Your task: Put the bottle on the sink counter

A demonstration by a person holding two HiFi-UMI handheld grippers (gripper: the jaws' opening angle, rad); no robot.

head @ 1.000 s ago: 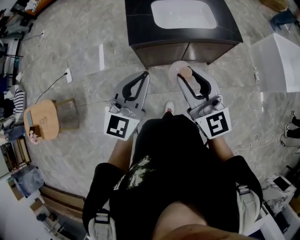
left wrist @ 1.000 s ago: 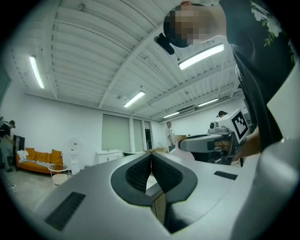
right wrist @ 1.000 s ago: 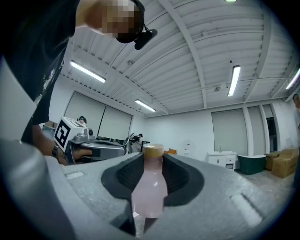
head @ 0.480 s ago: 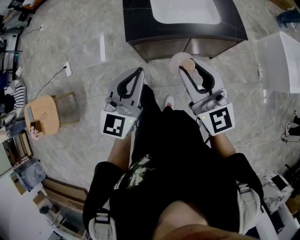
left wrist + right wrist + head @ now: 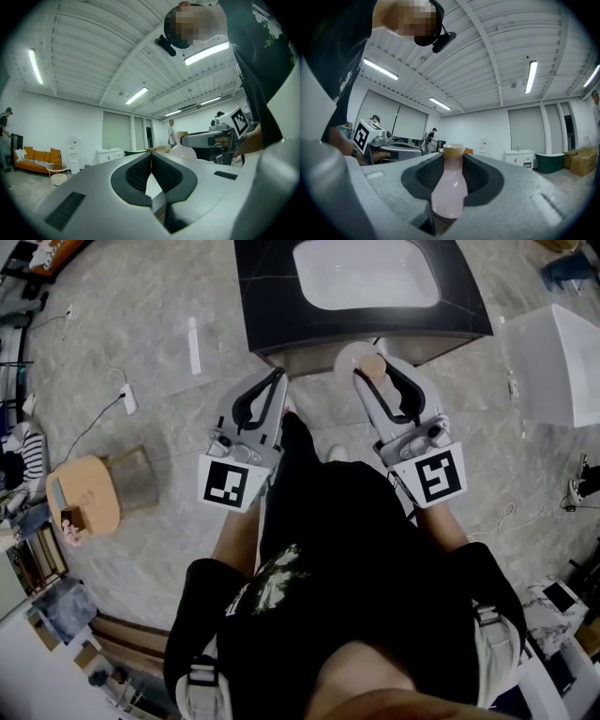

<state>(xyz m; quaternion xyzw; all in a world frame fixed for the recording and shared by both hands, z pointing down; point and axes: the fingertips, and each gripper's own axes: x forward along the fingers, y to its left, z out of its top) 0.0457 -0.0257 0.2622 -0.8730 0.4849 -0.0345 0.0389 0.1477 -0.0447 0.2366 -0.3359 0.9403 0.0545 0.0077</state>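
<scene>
Right gripper (image 5: 453, 157) is clamped on the pale pink, tan-capped bottle (image 5: 449, 187), held upright just short of the dark sink counter's (image 5: 267, 306) near edge, below its white basin (image 5: 366, 273), while the left gripper (image 5: 151, 154) alongside has its jaws together.

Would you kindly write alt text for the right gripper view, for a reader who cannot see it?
The right gripper is shut on the neck of a pale pink bottle with a tan cap. Behind it is a white room with ceiling light strips and a white cabinet far off.
</scene>
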